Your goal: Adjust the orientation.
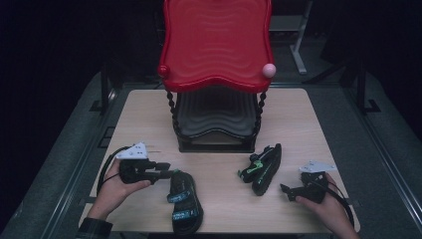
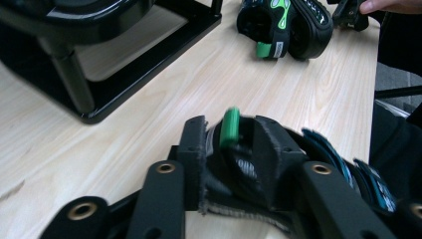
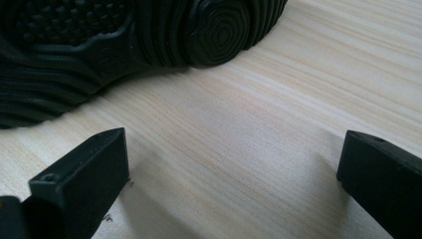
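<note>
A black sandal with blue straps (image 1: 185, 204) lies flat on the table near the front edge. My left gripper (image 1: 171, 174) is at its far end. In the left gripper view its pads (image 2: 194, 149) flank the heel strap and a blurred green tab (image 2: 230, 127) without clearly pressing, so the left gripper (image 2: 231, 149) reads as open. A second black sandal with green trim (image 1: 263, 167) lies on its side to the right. My right gripper (image 1: 284, 189) rests just right of it, jaws wide apart over bare wood (image 3: 234, 149), facing the ribbed sole (image 3: 99, 45).
A two-tier rack stands at the table's middle back, with a red wavy top tray (image 1: 216, 45) and a black lower tray (image 1: 216, 112) on a black base (image 2: 149, 55). A pink ball (image 1: 268, 69) caps one corner. The wooden table (image 1: 149, 114) has dark floor around it.
</note>
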`<state>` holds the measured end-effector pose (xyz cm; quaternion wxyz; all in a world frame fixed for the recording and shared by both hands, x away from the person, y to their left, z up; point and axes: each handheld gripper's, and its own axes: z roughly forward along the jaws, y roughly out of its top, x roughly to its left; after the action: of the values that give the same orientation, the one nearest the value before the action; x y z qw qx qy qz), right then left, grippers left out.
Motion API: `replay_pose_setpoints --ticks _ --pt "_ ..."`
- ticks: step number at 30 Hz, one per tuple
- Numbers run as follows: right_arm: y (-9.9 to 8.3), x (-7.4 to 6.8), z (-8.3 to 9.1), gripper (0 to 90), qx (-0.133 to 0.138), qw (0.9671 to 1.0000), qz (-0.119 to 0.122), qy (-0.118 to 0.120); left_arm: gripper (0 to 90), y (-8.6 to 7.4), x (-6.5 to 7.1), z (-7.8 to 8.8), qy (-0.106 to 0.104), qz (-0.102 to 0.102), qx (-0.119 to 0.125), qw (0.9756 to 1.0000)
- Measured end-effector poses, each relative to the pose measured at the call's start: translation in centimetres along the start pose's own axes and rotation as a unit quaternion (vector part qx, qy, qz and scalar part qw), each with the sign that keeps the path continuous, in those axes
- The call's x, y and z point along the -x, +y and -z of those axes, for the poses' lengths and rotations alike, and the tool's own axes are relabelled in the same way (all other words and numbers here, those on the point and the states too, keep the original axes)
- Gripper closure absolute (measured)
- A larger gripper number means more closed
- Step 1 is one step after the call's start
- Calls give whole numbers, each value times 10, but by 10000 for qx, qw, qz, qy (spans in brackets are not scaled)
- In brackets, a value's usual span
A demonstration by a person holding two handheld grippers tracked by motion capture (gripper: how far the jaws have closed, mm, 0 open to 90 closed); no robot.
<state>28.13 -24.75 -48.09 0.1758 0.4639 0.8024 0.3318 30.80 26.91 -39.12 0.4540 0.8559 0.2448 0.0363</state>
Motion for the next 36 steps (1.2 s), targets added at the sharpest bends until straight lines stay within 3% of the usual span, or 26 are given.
replay_pose_setpoints --ticks 5,9,15,23,25,28,32,36 --pt "0 0 0 0 -1 10000 0 0 641 6 -2 -12 -14 -99 -100 9999" --pt "0 0 0 0 -3 10000 -2 -1 851 7 -5 -18 -93 -173 -186 9996" --pt "0 0 0 0 -3 10000 -1 -2 882 9 -6 -14 -35 -82 -142 9999" --pt "0 0 0 0 -2 10000 -1 0 883 6 -28 6 440 161 103 9989" --pt "0 0 0 0 -2 10000 -2 -1 882 0 -40 19 670 340 183 9970" --pt "0 0 0 0 -2 10000 -2 -1 882 -7 -47 28 814 453 244 9954" --pt "0 0 0 0 2 10000 -18 -4 881 -27 -60 50 1087 744 323 9908" --pt "1 0 -1 0 4 10000 -19 -6 871 -35 -63 55 1132 830 317 9896"
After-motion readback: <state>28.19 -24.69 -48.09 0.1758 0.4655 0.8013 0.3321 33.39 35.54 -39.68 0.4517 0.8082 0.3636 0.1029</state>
